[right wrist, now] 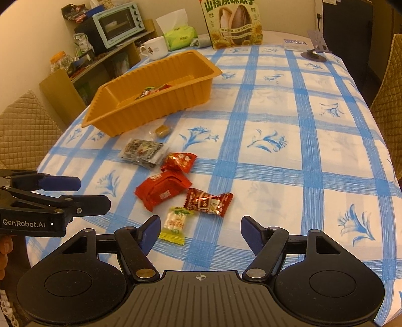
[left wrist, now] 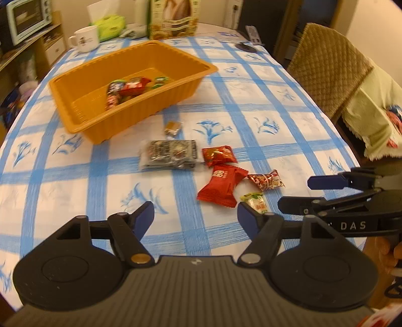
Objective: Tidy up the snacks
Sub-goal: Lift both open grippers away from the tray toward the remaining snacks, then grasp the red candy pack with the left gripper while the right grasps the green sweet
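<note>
Snacks on the cloth: six loose packets lie in a cluster near the middle of the counter (right wrist: 314, 156), in front of the tray.
Brown candy (right wrist: 162, 130): farthest of the cluster, just beside the tray's near wall.
Dark flat packet (right wrist: 142, 151): just nearer than the brown candy.
Small red packet (right wrist: 179, 161): right of the dark packet, about touching it.
Large red packet (right wrist: 162, 191): nearer again, just below the small red one.
Red twisted candy (right wrist: 208, 201): right of the large red packet.
Yellow-green candy (right wrist: 176, 223): nearest of all, just ahead of the right tool's left finger.
Orange tray (right wrist: 160, 103): far left of the cluster, set at a slant, with a few wrapped snacks already lying inside.
Right tool (right wrist: 200, 232): jaws apart, nothing between them, above the near edge of the cluster.
Left tool (left wrist: 195, 217): jaws apart and empty, to the left of the right tool, over bare cloth.
Far end: a white mug (right wrist: 154, 47), a green tissue pack (right wrist: 179, 36) and a sunflower seed box (right wrist: 232, 24).
</note>
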The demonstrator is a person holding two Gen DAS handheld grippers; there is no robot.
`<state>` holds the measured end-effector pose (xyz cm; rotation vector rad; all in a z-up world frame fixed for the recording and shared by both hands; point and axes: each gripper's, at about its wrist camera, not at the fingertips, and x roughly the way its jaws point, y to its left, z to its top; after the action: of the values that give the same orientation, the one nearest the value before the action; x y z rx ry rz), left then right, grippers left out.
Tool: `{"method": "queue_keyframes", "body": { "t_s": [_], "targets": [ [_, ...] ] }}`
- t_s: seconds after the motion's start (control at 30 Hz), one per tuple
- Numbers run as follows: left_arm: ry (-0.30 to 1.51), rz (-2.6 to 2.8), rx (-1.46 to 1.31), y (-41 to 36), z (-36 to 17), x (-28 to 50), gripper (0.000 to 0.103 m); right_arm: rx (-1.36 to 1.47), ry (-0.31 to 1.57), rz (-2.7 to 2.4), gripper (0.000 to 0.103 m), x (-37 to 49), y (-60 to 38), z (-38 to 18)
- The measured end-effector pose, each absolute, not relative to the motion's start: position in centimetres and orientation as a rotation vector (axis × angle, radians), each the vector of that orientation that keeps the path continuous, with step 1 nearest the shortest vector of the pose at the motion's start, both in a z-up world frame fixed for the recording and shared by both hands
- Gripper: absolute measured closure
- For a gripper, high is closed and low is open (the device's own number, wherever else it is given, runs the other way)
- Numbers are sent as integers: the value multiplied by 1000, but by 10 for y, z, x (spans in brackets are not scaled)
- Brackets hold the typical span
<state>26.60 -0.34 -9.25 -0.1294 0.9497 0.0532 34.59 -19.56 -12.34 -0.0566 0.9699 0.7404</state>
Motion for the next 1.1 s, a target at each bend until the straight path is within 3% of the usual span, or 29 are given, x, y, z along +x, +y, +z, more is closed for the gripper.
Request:
{"method": "queue_keyframes", "body": {
  "t_s": [0.5, 0.67, 0.9, 1.03, 1.1],
  "targets": [
    [971, -93, -2, -24, -118, 315, 48, -30, 992, 645, 36, 361, -212, -135],
    [986, -125, 22, -27, -126, 329, 57, -12, 998, 611, 36, 363, -219, -136],
    [1022, -154, 53, -29, -135, 341, 61, 9, 1005, 574, 36, 365, -226, -137],
    [1030, -163, 56, -30, -139, 343, 74, 16, 1006, 565, 36, 363, -227, -136],
    [1027, -162, 56, -30, -139, 343, 75, 18, 1006, 564, 36, 362, -227, -136]
  ]
}}
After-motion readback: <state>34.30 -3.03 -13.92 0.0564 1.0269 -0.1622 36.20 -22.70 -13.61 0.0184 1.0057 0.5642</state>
